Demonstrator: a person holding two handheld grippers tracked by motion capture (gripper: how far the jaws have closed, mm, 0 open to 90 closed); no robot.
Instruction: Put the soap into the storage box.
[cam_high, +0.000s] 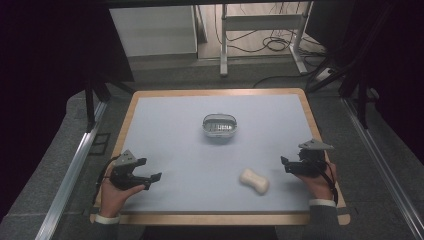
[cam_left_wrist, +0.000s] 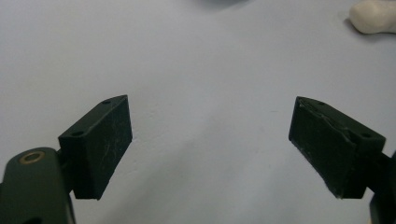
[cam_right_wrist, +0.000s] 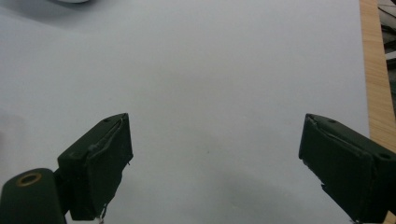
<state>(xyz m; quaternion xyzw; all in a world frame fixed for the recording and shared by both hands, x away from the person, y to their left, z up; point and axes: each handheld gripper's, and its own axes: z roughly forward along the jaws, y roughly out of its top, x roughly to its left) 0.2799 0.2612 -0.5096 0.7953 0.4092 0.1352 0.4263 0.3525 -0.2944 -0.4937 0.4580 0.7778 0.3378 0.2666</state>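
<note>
The soap is cut by the left gripper view's edge; the dish contents are too small to tell.

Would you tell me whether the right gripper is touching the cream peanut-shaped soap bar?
Apart: the high view shows bare mat between the right gripper and soap bar.

- My left gripper had matt black pads — scuffed, with fine pale scratches.
- My right gripper looked the same, its pad edges frayed.
- The table was smooth matt grey-blue, rimmed in pale wood.
- The soap bar looked creamy, smooth, faintly waxy.
- The basket was shiny metal.
</note>
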